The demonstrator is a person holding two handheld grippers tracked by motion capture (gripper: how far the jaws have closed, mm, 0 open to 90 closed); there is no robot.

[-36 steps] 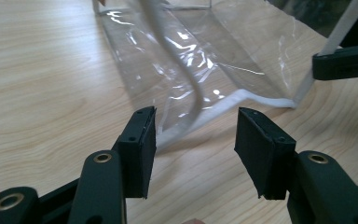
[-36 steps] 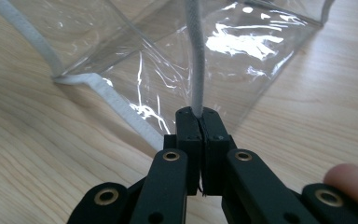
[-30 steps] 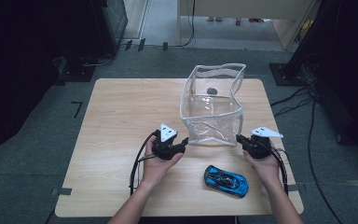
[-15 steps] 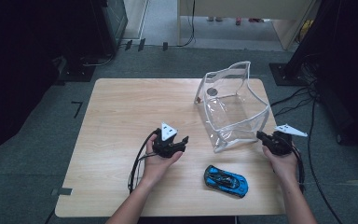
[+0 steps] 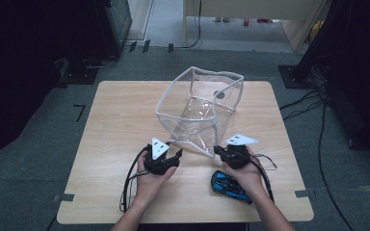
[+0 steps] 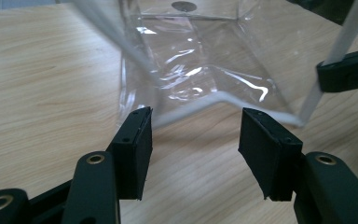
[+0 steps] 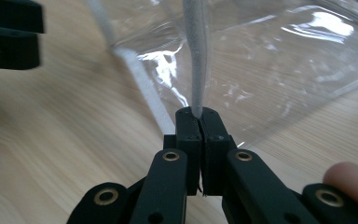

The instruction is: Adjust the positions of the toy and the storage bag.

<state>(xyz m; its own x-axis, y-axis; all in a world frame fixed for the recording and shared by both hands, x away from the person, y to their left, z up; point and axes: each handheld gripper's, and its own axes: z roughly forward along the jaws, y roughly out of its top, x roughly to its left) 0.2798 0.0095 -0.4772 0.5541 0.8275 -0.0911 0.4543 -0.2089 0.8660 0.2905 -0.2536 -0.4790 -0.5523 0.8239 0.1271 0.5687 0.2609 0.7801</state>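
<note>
The white rim of the clear plastic bag is pinched by the closed right gripper at lower center; the left gripper, its jaws just widened, is held apart and empty.

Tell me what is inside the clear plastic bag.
The clear plastic bag holds nothing loose; a dark round spot sits on its far wall. The wooden table shows through. Creases and glare may hide small items.

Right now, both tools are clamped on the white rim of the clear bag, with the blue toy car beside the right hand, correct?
Not quite: the left tool stands open, short of the clear bag, as the left gripper view shows. The right tool is clamped on the white rim; the blue toy car lies beside the right hand.
</note>
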